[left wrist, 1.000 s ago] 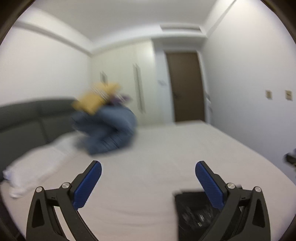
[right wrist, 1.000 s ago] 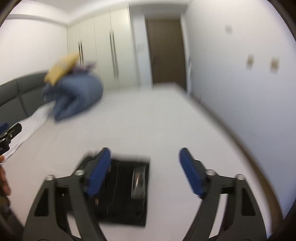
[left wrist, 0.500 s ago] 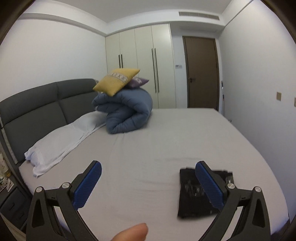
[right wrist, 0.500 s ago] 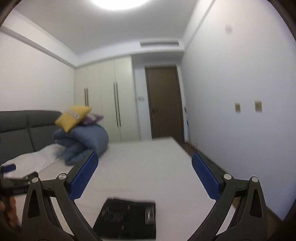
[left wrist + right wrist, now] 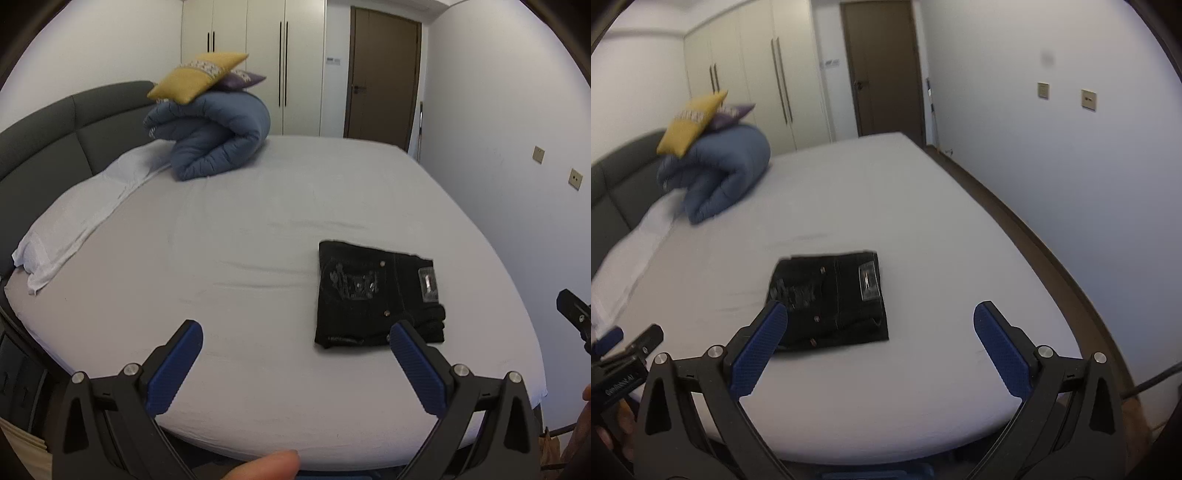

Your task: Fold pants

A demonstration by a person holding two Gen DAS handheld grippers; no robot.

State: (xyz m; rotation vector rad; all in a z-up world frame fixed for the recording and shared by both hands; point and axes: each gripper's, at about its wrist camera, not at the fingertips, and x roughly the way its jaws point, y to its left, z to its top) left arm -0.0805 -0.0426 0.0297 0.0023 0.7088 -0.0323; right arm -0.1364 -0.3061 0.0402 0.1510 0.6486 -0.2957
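Observation:
Black pants (image 5: 376, 295) lie folded into a compact rectangle on the grey-white bed (image 5: 240, 236), near its front right edge; they also show in the right wrist view (image 5: 831, 301). My left gripper (image 5: 295, 363) is open and empty, held above the bed's front edge, left of the pants. My right gripper (image 5: 879, 343) is open and empty, above the front edge just in front of the pants. Neither gripper touches the pants. A tip of the right gripper shows at the right edge of the left wrist view (image 5: 572, 314).
A rolled blue duvet (image 5: 214, 136) with a yellow cushion (image 5: 195, 75) on top sits at the head of the bed, beside a white pillow (image 5: 81, 221) and a dark grey headboard (image 5: 40, 136). A wall (image 5: 1071, 166) runs along the bed's right side.
Both grippers have pulled back and tilted down, so the whole bed and the folded pants now show from above. Both stay open and empty.

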